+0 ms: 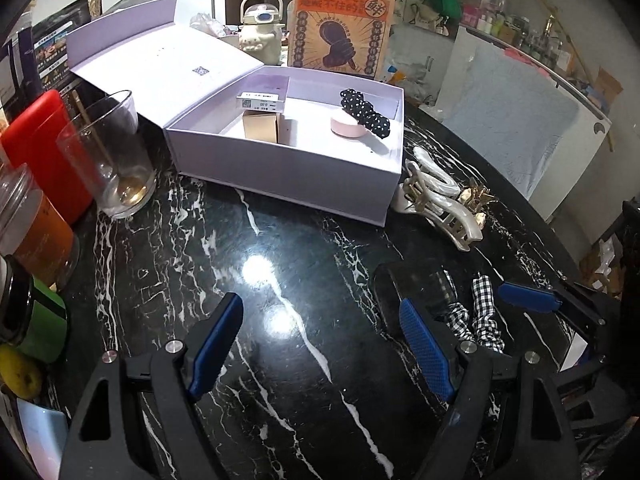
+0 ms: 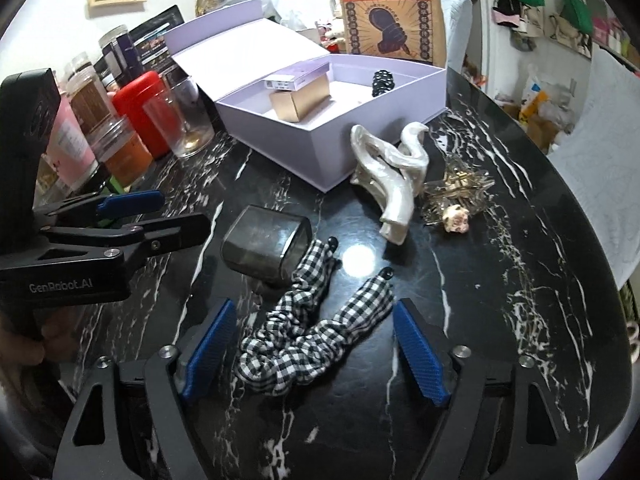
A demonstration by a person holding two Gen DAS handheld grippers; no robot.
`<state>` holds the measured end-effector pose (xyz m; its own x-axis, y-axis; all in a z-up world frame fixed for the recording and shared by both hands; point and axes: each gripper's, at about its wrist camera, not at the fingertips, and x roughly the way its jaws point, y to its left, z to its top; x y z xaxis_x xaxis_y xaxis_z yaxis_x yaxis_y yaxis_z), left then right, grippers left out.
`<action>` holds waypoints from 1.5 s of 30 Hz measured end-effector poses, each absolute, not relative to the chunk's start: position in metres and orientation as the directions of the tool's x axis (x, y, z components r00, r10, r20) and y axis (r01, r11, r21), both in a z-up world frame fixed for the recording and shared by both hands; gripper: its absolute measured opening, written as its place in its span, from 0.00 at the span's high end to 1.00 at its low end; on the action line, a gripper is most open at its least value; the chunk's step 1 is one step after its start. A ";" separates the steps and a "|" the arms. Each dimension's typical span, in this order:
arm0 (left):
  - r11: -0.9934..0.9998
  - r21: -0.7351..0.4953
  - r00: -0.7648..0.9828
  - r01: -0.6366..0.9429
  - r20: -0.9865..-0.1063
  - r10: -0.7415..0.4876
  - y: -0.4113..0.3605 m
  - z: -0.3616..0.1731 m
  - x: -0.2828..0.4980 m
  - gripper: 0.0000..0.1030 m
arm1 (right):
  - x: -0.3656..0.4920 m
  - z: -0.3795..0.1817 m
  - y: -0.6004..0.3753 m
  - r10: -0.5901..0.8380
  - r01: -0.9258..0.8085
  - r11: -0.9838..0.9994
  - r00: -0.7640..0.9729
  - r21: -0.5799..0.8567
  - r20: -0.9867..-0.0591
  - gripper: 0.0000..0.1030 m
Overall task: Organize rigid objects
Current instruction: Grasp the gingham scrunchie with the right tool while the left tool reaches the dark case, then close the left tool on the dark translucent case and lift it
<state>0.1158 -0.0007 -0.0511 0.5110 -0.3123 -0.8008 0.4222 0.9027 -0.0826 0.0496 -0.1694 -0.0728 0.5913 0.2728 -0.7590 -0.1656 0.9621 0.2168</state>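
An open lavender box [image 1: 288, 176] stands on the black marble table [image 1: 280, 264]. It holds a tan carton [image 1: 260, 126], a pink round case [image 1: 347, 125] and a black dotted hair tie [image 1: 366, 114]. Beside the box lie a pearl-white hair claw [image 2: 394, 176], a gold-and-clear clip [image 2: 456, 188] and a smoky dark cuff [image 2: 268, 246]. My right gripper [image 2: 316, 316] is open low over the table. A black-and-white checked scrunchie [image 2: 312, 336] lies between its jaws, and the pads stand clear of the scrunchie. My left gripper [image 1: 320, 320] is open over bare marble, left of the cuff.
Along the left edge stand a glass with a spoon [image 1: 112, 152], a red canister [image 1: 44, 148] and several jars. A brown printed paper bag [image 1: 344, 20] and a cream bottle [image 1: 262, 28] stand behind the box. The table's rounded edge curves off on the right.
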 end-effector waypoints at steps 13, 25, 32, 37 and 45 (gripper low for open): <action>0.885 -0.178 0.465 0.430 -0.796 -0.387 -0.004 -0.062 0.116 0.22 | 0.055 -0.083 -0.181 0.249 -0.147 0.969 0.586 0.200 -0.771 0.57; 0.850 -0.202 0.426 0.487 -0.795 -0.432 -0.037 -0.069 0.114 0.22 | 0.047 -0.082 -0.204 0.251 -0.142 0.968 0.590 0.208 -0.768 0.63; 0.843 -0.199 0.411 0.500 -0.802 -0.433 -0.053 -0.078 0.120 0.22 | 0.041 -0.083 -0.215 0.238 -0.140 0.971 0.602 0.193 -0.762 0.63; 0.845 -0.199 0.404 0.497 -0.808 -0.428 -0.056 -0.084 0.123 0.22 | 0.041 -0.084 -0.220 0.245 -0.136 0.969 0.607 0.205 -0.756 0.62; 0.848 -0.203 0.431 0.489 -0.789 -0.437 -0.053 -0.086 0.121 0.41 | 0.043 -0.085 -0.215 0.253 -0.157 0.967 0.615 0.199 -0.747 0.54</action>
<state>0.1209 -0.0535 -0.0861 0.4311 -0.4374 -0.7892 0.4893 0.8482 -0.2028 0.0433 -0.2153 -0.0853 0.6152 0.2533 -0.7466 -0.1567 0.9674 0.1990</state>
